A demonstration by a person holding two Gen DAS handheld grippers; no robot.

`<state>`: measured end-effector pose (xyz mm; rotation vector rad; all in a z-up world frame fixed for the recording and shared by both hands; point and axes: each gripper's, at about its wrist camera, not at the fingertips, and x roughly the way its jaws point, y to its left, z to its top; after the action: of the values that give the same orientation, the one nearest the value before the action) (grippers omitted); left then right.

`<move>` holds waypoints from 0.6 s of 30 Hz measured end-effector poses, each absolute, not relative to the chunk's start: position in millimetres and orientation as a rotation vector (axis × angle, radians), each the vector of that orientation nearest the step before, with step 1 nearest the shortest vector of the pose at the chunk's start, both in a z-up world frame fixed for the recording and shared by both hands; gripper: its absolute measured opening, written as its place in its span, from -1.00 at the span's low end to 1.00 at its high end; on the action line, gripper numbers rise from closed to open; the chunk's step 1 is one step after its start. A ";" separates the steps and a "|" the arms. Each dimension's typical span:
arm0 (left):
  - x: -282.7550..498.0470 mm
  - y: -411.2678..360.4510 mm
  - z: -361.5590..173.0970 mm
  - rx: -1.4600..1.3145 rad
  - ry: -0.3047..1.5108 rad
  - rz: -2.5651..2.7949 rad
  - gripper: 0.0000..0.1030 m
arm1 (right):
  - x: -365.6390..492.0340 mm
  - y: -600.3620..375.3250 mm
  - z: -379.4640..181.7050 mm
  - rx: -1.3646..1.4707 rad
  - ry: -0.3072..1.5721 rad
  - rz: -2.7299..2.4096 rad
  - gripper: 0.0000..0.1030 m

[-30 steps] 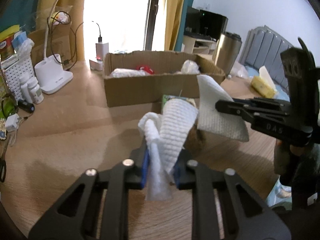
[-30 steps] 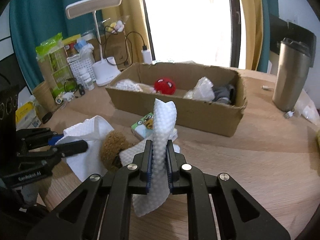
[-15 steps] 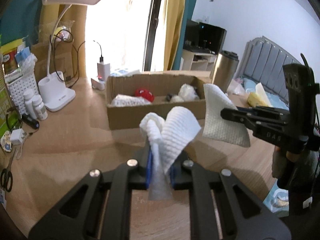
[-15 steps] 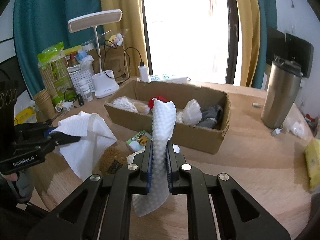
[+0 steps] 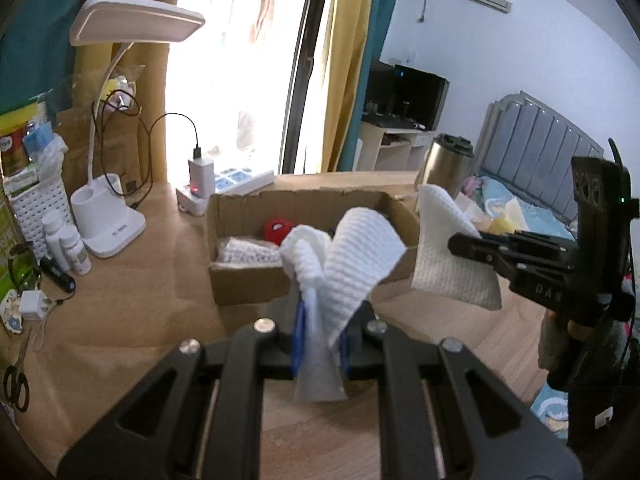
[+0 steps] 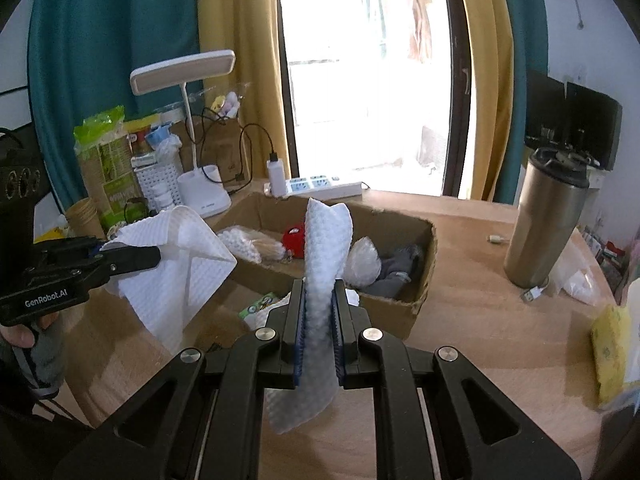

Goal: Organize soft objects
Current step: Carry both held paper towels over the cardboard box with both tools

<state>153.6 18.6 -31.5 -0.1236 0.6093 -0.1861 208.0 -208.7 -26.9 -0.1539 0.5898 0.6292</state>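
Now left gripper [image 5: 320,344] clenched on white cloth [image 5: 348,256], cloth folded, raised above wooden table [image 5: 120,320]. Right gripper [image 6: 319,332] also pinches white cloth piece [image 6: 326,240]. Cardboard box [image 6: 416,296] far behind, red plush [image 6: 294,240] and grey soft item [image 6: 396,268] inside.

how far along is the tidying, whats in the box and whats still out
Done: the box already holds a red toy, a grey item and some white bundles. In hand: the left gripper and right gripper each pinch part of a white cloth, lifted off the table. Left: the cloth itself and a green packet lying in front of the box.
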 end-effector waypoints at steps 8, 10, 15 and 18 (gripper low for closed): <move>170.0 19.2 -20.5 -0.143 0.600 -0.187 -0.73 | 224.1 -218.2 -21.2 -0.133 0.557 0.632 -0.75; 174.9 18.5 -18.7 -0.143 0.599 -0.183 -0.73 | 228.3 -221.9 -21.7 -0.122 0.553 0.633 -0.75; 190.4 12.4 -17.8 -0.130 0.606 -0.175 -0.73 | 239.6 -230.5 -26.4 -0.099 0.558 0.633 -0.75; 199.0 7.7 -18.9 -0.130 0.609 -0.174 -0.73 | 245.7 -235.4 -28.5 -0.087 0.558 0.629 -0.75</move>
<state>199.0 7.7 -18.9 -0.1296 0.6089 -0.1738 245.7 -235.4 -28.5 -0.0871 0.5581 0.6286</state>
